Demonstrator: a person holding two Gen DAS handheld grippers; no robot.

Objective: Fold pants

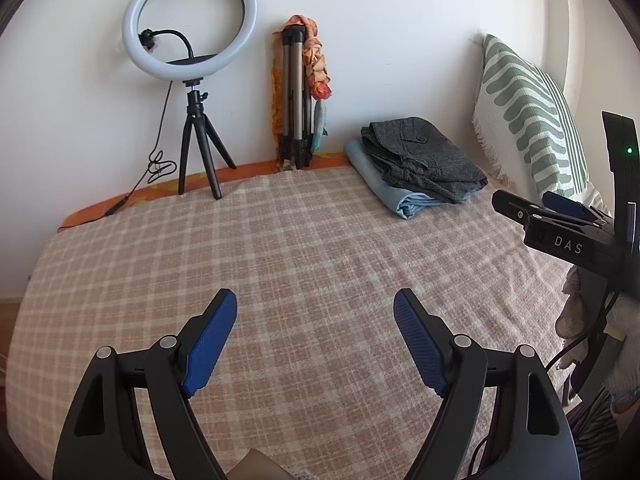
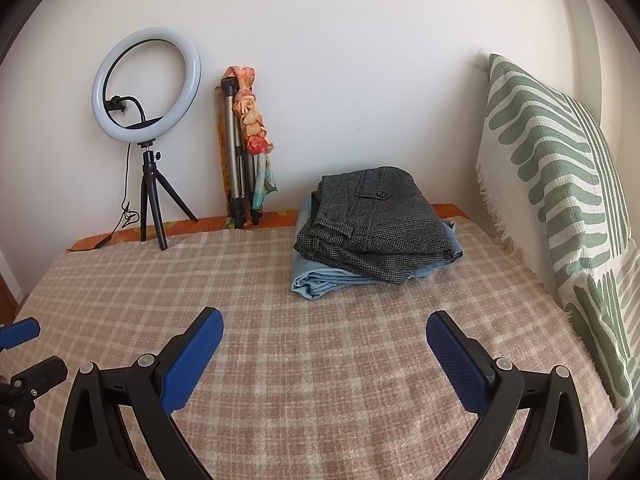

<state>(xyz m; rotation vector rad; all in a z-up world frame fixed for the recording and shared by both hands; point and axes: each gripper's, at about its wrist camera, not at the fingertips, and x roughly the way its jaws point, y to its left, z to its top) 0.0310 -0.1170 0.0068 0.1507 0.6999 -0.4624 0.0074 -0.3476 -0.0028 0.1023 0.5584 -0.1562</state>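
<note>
Folded pants sit stacked at the far right of a bed [image 2: 280, 360] covered in a pink-and-cream checked blanket: grey tweed pants [image 2: 376, 220] [image 1: 420, 156] lie on top of light-blue jeans [image 2: 320, 282] [image 1: 384, 184], with a buttoned pocket flap facing up. Both piles rest near the white wall and just beside a green-and-white patterned cushion [image 2: 560, 184] [image 1: 528, 120] propped upright along the bed's right edge.

Nearer the cameras, the left claw [image 1: 314, 344] hovers above the bare blanket with its blue-padded fingers spread wide apart, holding nothing. The right claw [image 2: 324, 360] is likewise spread wide and empty, aimed toward the stack but well apart from it. In the left wrist view the right claw's black body, marked "DAS", juts in from the right edge [image 1: 560, 232]; in the right wrist view the left claw's blue pad shows at the left edge [image 2: 20, 330].

At the head of the bed a ring light [image 2: 146, 84] [image 1: 190, 20] stands on a small black tripod, its cable trailing down to the orange bedding. Beside it a folded silver tripod [image 2: 240, 160] [image 1: 294, 96] leans against the wall with a knotted orange scarf [image 2: 252, 120] [image 1: 316, 64] hanging from it.
</note>
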